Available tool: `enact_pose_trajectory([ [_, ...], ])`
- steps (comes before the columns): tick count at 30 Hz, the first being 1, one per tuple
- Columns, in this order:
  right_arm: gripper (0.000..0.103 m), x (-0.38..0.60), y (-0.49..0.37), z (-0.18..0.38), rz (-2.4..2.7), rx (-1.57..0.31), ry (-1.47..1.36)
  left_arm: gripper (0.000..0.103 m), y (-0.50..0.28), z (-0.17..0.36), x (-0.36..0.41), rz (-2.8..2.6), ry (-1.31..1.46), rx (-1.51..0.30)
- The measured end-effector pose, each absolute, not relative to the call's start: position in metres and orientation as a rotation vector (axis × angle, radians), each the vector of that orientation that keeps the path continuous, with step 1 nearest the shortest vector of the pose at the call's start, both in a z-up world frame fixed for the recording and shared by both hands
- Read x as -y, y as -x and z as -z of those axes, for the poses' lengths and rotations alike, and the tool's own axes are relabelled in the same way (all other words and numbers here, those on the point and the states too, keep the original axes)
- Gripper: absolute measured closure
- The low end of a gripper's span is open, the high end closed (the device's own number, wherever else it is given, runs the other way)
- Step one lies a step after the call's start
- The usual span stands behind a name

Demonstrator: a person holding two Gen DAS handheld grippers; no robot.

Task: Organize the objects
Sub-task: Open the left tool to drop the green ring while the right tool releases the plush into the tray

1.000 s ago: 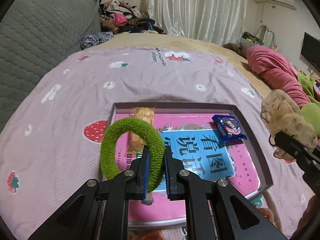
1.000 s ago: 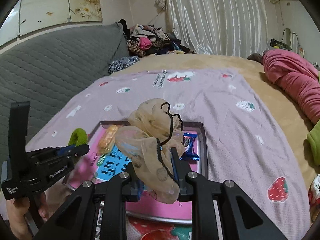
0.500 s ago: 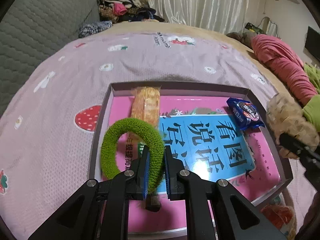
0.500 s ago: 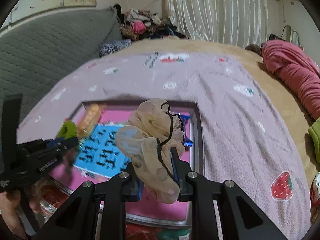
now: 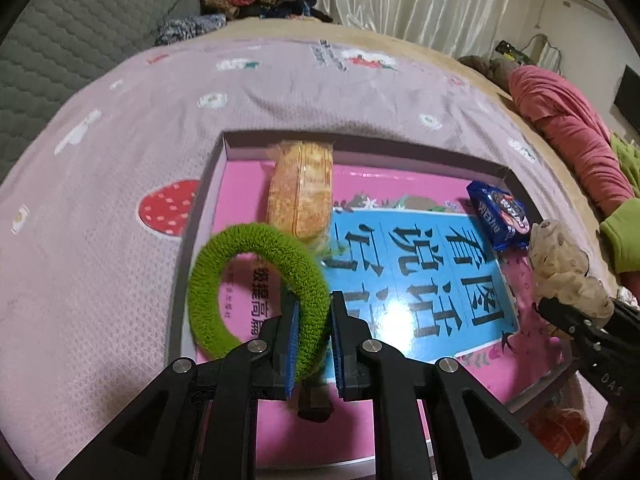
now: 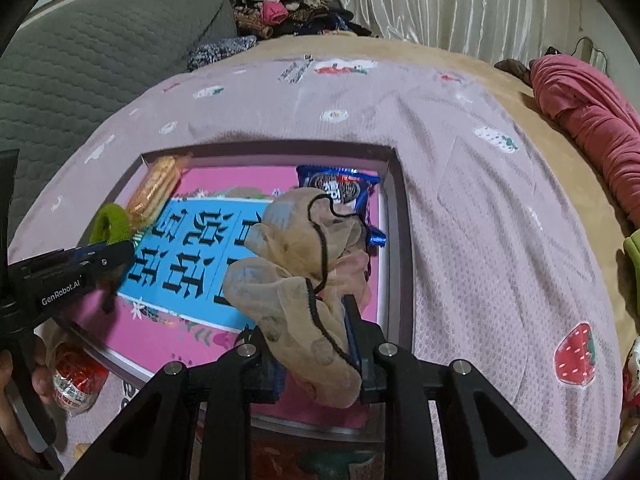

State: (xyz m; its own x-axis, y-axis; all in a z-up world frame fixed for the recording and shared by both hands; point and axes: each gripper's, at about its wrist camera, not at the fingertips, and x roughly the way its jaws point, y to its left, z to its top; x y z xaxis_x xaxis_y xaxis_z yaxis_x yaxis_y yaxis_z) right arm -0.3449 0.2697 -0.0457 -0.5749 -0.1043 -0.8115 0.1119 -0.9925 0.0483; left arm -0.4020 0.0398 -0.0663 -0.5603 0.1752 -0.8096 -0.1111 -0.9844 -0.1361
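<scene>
Over a shallow tray (image 5: pixel 505 172) set on a lilac strawberry-print bedspread (image 5: pixel 100 184), two handheld grippers each carry a hair scrunchie toward its pink-and-blue printed base. The left gripper (image 5: pixel 312 344) has its jaws drawn narrow on the lower right arc of a green terry scrunchie (image 5: pixel 208 276), which stands up as an open ring above the tray's left side, just in front of a wrapped orange biscuit pack (image 5: pixel 300 196). The right gripper (image 6: pixel 316 344) has its jaws clamped on the base of a beige sheer scrunchie (image 6: pixel 296 256), a crumpled bundle edged with black cord that billows above the tray's right half, close to a blue cookie packet (image 6: pixel 340 184) lying by the far right wall.

Both scrunchies look featherlight and soft. The green one appears springy enough to hold its ring shape from a single pinch across the band; its fuzzy pile should grip well on the pads. The sheer one looks limp and slick, likely to slide or snag, so a hold deep in the gathered fabric near its elastic core seems safest. Neither looks fragile, and both should settle without bouncing. A red-wrapped snack (image 6: pixel 72 376) lies off the tray near the left hand.
</scene>
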Motion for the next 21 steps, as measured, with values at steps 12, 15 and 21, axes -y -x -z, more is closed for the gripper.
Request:
enact_pose_trajectory([
  [12,0.057,-0.266,0.343,0.046,2.696,-0.065,-1.396,0.066,0.401,0.065,-0.042,-2.628,1.390,0.070],
  [15,0.051,-0.266,0.342,0.043,2.709,-0.071,-1.382,0.047,0.399,0.061,-0.041,-2.639,1.380,0.070],
  [21,0.046,-0.262,0.341,0.040,2.708,-0.095,-1.374,0.038,0.397,0.055,-0.040,-2.639,1.369,0.078],
])
